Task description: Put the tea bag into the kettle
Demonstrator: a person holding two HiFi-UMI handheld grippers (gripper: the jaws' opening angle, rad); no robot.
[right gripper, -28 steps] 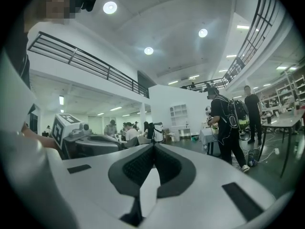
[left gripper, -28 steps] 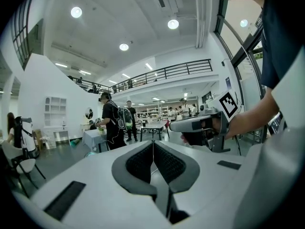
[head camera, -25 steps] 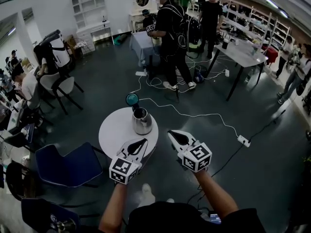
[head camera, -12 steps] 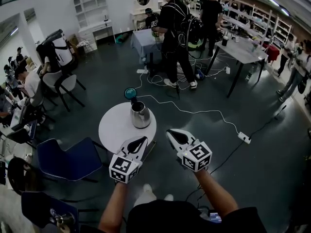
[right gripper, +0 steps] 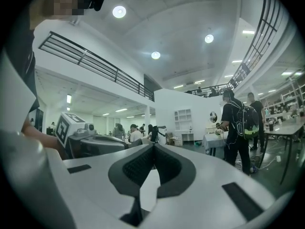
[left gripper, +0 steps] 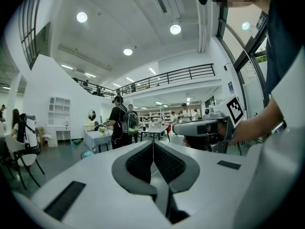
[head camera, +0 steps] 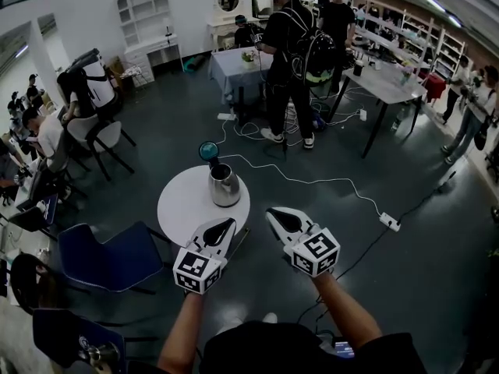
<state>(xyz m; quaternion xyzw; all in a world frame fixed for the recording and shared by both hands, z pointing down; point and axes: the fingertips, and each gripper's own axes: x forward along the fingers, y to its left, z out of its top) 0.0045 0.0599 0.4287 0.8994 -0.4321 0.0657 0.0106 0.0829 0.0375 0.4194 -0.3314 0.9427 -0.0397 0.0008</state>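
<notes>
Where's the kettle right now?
In the head view the kettle stands on the round white table, toward its far right side, just beyond the left gripper.

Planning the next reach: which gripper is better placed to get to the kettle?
Left, probably: the left gripper hangs over the table's near edge, close to the kettle; the right gripper is off the table's right side.

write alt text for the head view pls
A person's hand-held white two-jaw tools, the left tool and the right tool, both shut, hover by the near edge of a small round white table bearing a shiny steel kettle. A dark blue chair stands left of it, with people standing beyond.
</notes>
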